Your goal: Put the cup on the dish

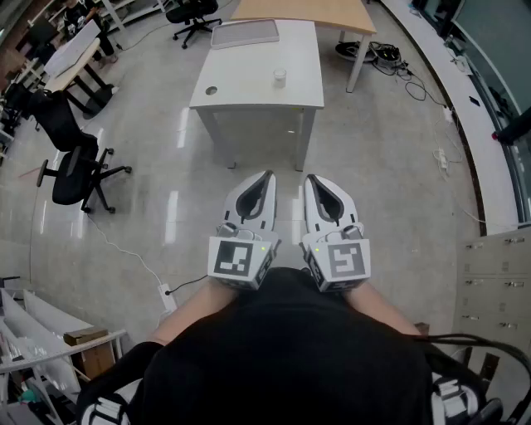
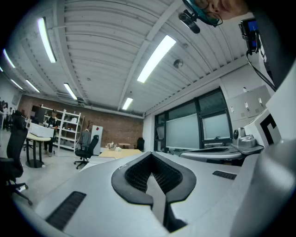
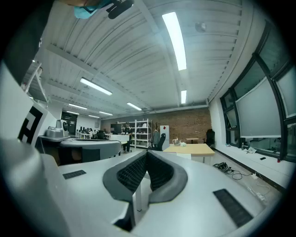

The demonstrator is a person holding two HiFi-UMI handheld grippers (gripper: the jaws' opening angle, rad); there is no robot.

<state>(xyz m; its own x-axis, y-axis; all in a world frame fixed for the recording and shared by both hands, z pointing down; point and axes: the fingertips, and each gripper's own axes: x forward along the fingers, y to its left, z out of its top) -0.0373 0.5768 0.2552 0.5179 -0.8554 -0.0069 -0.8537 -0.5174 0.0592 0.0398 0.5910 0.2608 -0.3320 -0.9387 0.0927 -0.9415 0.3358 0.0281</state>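
This is a large open-plan office with a workshop feel. Black swivel chairs (image 1: 70, 166) on casters stand on a polished grey floor (image 1: 149, 216) beside a white counter (image 1: 249, 83) and a wooden desk (image 1: 307, 12). Cables (image 1: 386, 56) trail across the floor, and grey cabinet drawers (image 1: 498, 274) line one side. Farther off are a brick back wall (image 3: 194, 122), white metal shelves (image 3: 138, 132), long ceiling strip lights (image 3: 175, 39) and tall dark-framed windows (image 3: 263, 115).

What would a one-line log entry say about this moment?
stage: not started | left claw: shut, empty | right claw: shut, empty | cup: on white table ahead, untouched
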